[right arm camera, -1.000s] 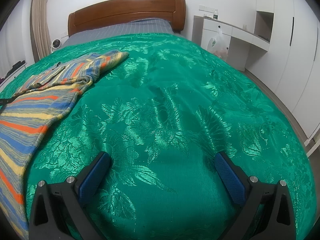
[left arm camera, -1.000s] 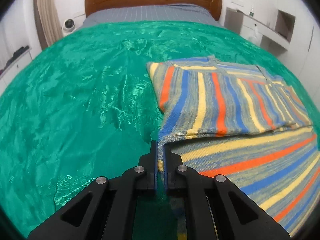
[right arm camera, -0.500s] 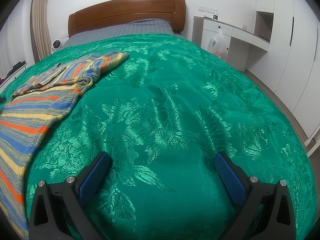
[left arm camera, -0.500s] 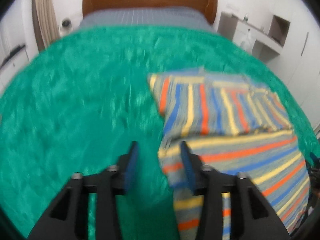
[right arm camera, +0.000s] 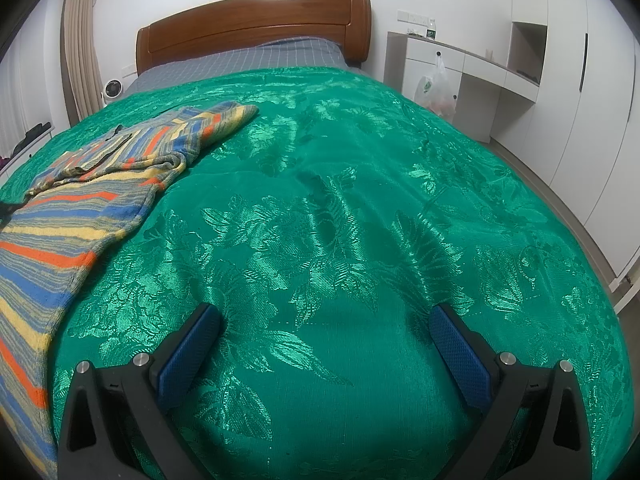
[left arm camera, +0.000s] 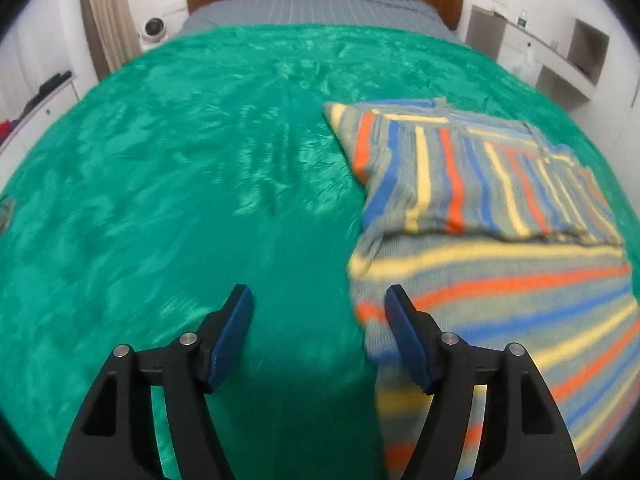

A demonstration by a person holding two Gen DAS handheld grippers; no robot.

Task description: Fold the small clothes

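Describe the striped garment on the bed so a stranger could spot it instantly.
Start at the wooden headboard and look down across the shiny green floral bedspread. On its left side in the right wrist view lies the knitted garment striped in orange, blue, yellow and grey, its top part folded over. It is the only multicoloured thing on the plain green cover.

Striped garment (left arm camera: pixel 500 280) near edge blurred, cut off right.
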